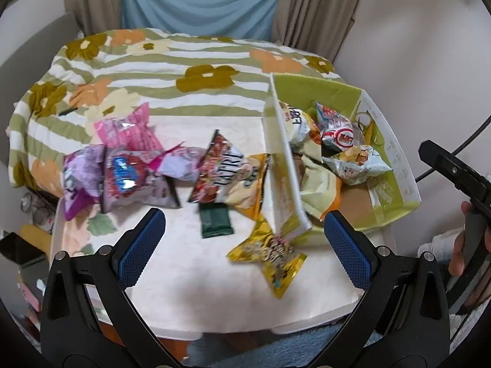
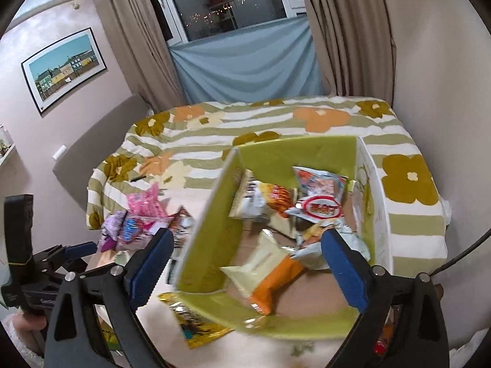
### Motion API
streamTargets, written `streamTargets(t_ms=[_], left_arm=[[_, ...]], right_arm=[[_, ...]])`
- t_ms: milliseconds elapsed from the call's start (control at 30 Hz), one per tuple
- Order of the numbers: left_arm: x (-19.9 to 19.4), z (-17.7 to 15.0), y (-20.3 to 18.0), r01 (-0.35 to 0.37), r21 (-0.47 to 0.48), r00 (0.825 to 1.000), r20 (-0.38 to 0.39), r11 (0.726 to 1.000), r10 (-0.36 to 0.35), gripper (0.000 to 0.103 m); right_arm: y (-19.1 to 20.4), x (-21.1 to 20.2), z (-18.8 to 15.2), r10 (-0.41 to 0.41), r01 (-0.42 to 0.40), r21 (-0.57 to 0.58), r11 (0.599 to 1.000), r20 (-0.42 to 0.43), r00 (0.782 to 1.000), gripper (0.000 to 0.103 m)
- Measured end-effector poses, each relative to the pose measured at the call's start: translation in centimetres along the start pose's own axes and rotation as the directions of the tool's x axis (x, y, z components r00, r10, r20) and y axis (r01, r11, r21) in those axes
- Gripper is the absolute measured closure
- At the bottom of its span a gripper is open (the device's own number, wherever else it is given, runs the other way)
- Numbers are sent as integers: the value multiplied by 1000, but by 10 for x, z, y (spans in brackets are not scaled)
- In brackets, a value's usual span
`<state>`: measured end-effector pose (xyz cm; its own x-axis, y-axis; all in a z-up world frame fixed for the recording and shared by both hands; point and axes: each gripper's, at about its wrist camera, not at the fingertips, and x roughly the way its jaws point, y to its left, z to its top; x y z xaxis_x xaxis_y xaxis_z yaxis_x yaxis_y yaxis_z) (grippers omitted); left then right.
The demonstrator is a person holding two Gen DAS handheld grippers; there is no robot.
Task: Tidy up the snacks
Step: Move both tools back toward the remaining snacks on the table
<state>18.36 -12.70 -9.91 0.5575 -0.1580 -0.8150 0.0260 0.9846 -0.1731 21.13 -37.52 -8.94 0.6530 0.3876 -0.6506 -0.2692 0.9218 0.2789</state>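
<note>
A green-lined cardboard box (image 1: pixel 310 89) stands at the right of a low table, also in the right wrist view (image 2: pixel 208 239). It holds several snack packs, among them a red-and-white bag (image 2: pixel 319 196) and an orange-and-cream pack (image 2: pixel 267 276). Loose on the table lie a pink bag (image 1: pixel 129 128), a purple bag (image 1: pixel 79 178), a red bag (image 1: pixel 214 165), a dark green packet (image 1: pixel 214 224) and a yellow bag (image 1: pixel 273 257). My left gripper (image 1: pixel 244 248) is open and empty above the table's near side. My right gripper (image 2: pixel 245 270) is open and empty over the box.
The table's white cloth (image 1: pixel 196 276) hangs to its near edge. A bed with a flowered, striped cover (image 1: pixel 172 70) lies behind the table. Curtains (image 2: pixel 346 30) and a window stand at the back. Blue carpet (image 1: pixel 264 349) shows below.
</note>
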Motion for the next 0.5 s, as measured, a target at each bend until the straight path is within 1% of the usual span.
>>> streamTargets(t_ms=[67, 233, 500], left_arm=[[-10, -3, 16, 0, 0, 1000, 3, 1000, 0, 1], [-31, -14, 59, -1, -16, 1000, -7, 1000, 0, 1], [-43, -48, 139, -22, -80, 998, -52, 997, 18, 1]], right_arm=[[16, -6, -4, 0, 0, 7, 1000, 8, 1000, 7], [52, -12, -18, -28, 28, 15, 999, 22, 999, 7], [96, -4, -49, -75, 76, 32, 997, -3, 997, 7]])
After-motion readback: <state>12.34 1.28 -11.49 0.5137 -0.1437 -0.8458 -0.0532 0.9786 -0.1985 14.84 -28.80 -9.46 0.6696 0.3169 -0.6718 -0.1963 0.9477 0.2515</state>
